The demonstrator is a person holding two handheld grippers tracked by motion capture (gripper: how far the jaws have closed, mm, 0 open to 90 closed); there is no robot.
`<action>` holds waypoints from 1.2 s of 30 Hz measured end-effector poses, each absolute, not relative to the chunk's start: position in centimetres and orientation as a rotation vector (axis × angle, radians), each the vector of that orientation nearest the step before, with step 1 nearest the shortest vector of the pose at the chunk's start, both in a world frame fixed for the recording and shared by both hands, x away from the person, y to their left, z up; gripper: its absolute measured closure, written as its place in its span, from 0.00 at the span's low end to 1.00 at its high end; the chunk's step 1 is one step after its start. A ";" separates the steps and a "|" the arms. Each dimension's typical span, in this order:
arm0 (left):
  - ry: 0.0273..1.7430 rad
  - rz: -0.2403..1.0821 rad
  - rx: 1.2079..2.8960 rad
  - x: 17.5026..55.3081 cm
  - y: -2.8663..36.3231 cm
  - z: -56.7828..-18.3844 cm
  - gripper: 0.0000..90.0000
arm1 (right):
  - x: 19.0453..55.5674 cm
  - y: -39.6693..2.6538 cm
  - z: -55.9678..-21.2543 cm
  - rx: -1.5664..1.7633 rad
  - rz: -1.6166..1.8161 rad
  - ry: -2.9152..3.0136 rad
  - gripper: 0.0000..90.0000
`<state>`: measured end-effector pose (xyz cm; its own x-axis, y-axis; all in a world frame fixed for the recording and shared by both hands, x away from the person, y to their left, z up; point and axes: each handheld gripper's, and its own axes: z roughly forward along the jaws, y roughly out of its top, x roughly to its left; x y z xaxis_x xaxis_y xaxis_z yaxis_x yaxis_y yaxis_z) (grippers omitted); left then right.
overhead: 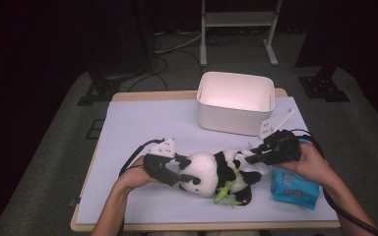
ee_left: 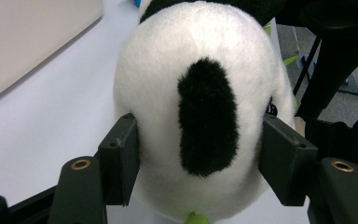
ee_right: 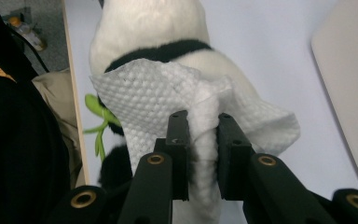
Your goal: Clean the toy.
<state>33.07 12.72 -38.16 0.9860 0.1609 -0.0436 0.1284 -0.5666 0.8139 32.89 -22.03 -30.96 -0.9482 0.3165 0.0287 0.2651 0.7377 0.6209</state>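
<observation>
Two grippers are working on a plush panda [overhead: 216,172] lying on its side on the pale surface [overhead: 142,123]. The left gripper [ee_left: 198,154] is clamping the panda's head between its fingers [ee_left: 119,156]. The right gripper [ee_right: 204,140] is pinching a white tissue [ee_right: 154,93] against the panda's body. A white bin [overhead: 236,101] is standing behind; a blue packet [overhead: 295,189] is lying just beside.

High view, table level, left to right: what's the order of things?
Left hand-held gripper clamping the panda's head → plush panda → right hand-held gripper pinching a white tissue against the panda's body → blue tissue pack. The white bin sits farther back.
</observation>
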 end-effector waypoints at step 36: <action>0.385 -0.138 2.177 33.6 11.7 -37.6 0.13 | 32.9 -18.4 -31.6 0.378 0.981 2.878 0.86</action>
<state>33.60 11.67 -37.59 0.9454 0.2235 -0.2371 0.3233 -0.5523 0.7684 32.92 -18.39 -31.57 -0.9667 0.2559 0.0064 0.2065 0.7649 0.6102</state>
